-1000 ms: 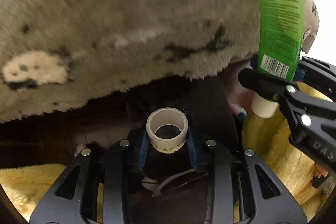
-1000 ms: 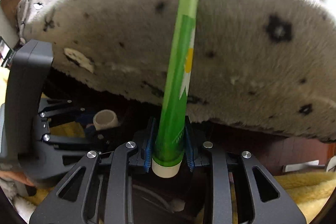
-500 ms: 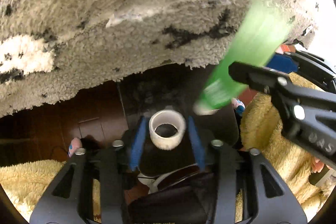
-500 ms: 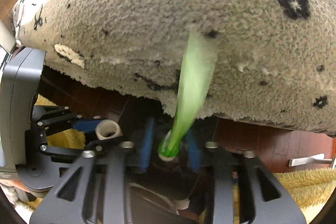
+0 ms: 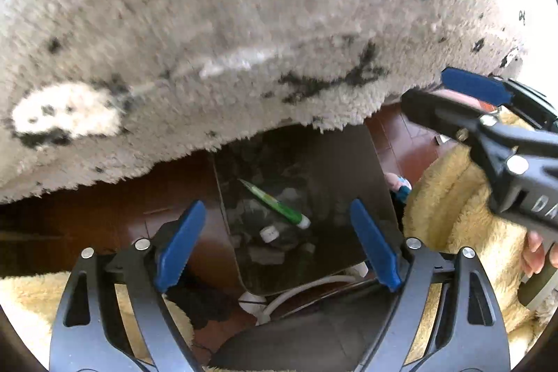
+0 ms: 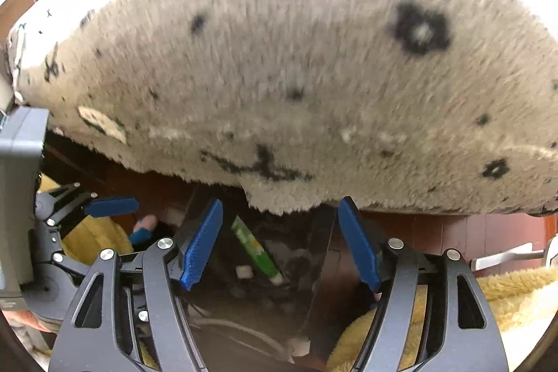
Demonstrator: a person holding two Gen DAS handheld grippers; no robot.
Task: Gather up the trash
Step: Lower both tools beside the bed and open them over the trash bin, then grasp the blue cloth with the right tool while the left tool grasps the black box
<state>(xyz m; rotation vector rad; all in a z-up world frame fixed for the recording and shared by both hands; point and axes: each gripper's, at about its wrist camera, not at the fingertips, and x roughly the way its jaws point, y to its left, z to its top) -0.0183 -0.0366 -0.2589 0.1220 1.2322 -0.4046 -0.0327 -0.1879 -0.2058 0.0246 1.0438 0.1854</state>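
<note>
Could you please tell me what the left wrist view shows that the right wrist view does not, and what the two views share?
Only the left wrist view shows the white power strip and cable below the bin, and fingers on the other tool's handle.

Only the right wrist view shows a pale bar on the floor at right.

Both show the green tube lying in the dark bin under the spotted fleece blanket, with the left gripper and right gripper having just opened their jaws, nothing between them.

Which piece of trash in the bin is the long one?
The green tube, lying slanted in the dark bin with its white cap at the lower end. The small white roll beside it is short and stubby.
</note>
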